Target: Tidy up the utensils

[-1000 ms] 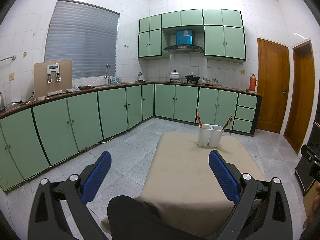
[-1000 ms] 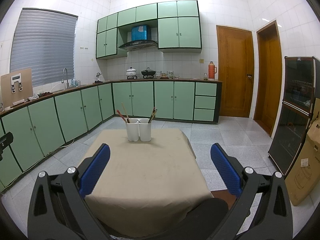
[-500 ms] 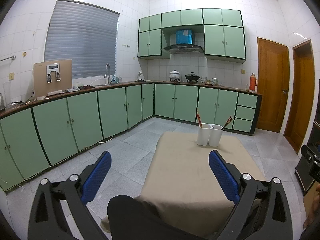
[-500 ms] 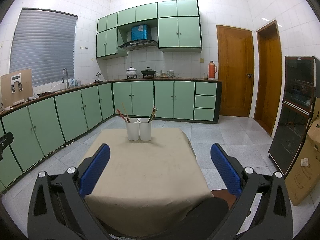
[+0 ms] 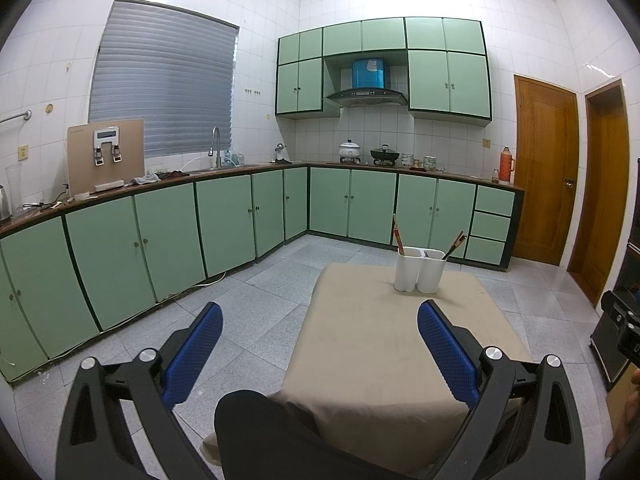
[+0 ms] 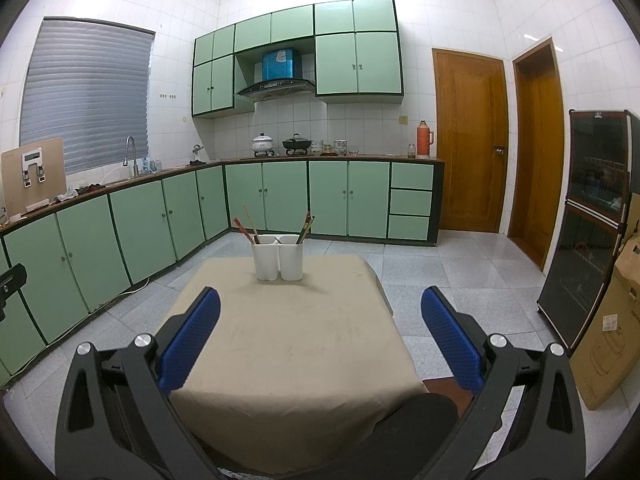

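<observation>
In the left wrist view, the left gripper hangs with jaws spread wide and empty near the table's close edge, well apart from the white two-compartment utensil holder at the far end, chopsticks leaning in both cups. In the right wrist view, the right gripper is likewise agape, holding nothing. Nothing lies loose on the cloth, so sorting looks either finished or unstarted.
</observation>
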